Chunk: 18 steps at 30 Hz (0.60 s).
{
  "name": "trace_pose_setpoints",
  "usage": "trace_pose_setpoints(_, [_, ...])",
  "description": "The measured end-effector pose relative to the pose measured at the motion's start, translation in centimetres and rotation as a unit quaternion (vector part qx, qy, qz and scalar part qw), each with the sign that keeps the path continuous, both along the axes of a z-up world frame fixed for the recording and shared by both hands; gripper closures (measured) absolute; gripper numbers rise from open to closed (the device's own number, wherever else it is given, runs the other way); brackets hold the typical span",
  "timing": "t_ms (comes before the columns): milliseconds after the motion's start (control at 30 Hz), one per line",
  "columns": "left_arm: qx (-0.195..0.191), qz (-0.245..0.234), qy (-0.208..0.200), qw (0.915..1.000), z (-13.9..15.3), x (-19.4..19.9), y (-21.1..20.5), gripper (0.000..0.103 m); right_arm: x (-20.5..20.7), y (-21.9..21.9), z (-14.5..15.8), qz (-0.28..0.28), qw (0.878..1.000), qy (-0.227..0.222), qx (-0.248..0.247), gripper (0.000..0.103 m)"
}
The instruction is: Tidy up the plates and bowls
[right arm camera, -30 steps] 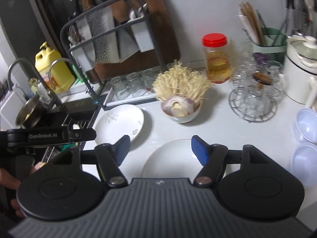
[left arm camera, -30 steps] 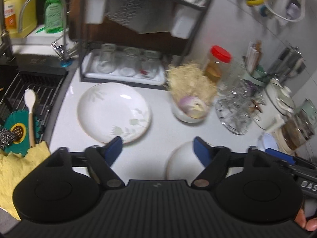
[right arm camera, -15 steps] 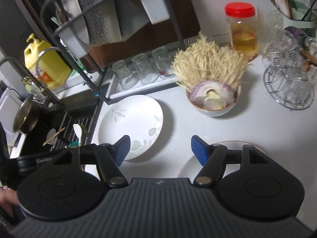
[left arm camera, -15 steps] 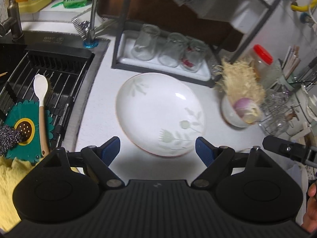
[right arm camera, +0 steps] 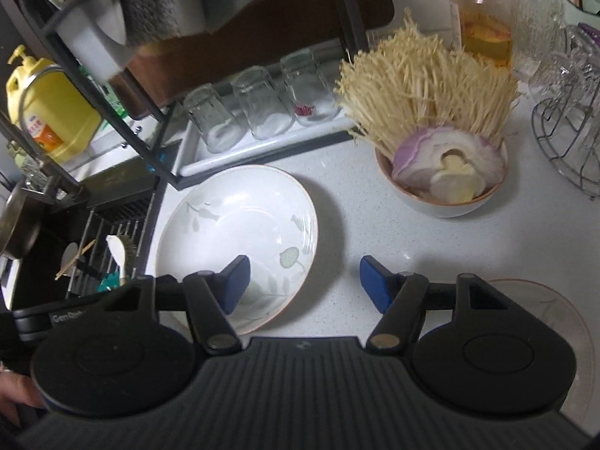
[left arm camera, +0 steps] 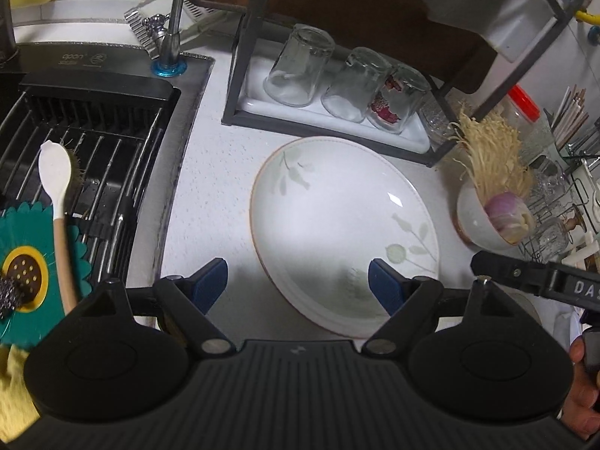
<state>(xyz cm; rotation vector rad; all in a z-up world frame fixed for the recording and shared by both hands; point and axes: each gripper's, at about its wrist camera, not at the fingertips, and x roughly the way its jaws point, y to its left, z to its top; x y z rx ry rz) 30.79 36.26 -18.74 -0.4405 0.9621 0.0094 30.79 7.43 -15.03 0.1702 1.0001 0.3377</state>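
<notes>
A white speckled counter (left arm camera: 221, 172) runs beside a dark sink (left arm camera: 86, 157) fitted with a black wire rack. A chrome tap (left arm camera: 176, 18) rises at the sink's back edge. A dark metal shelf frame (left arm camera: 243, 56) stands against a brown board (right arm camera: 262, 37). The wall (left arm camera: 585, 86) behind is pale. Soft light glints off the counter.

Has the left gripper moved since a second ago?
Yes. The left gripper has advanced toward the black dish rack and the white leaf-patterned plate; both now look larger and nearer, and its open jaws straddle the plate's near rim.
</notes>
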Motion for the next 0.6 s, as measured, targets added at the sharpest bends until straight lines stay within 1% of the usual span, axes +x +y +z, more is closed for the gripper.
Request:
trace_pose_setpoints(67, [-0.007,0.0,0.001,1.0,-0.3,0.6,0.5,0.018,0.5,0.5,-0.6,-0.001,1.0,0.004,-0.001,0.039])
trace_pose_setpoints(300, [-0.007,-0.012,0.001,0.9999,-1.4,2.2,1.6,0.019,2.3,1.7,-2.1,-0.019,1.0,0.01,-0.013,0.044])
trace_pose_setpoints(500, [-0.011,-0.018,0.001,0.9998,-2.3,3.4,2.1,0.022,3.5,2.5,-3.3,-0.025,0.999,0.012,-0.022,0.053])
trace_pose_setpoints(600, [-0.014,-0.024,0.002,0.9996,-2.7,3.9,2.2,0.025,3.8,2.9,-3.8,-0.029,0.999,0.01,-0.035,0.056])
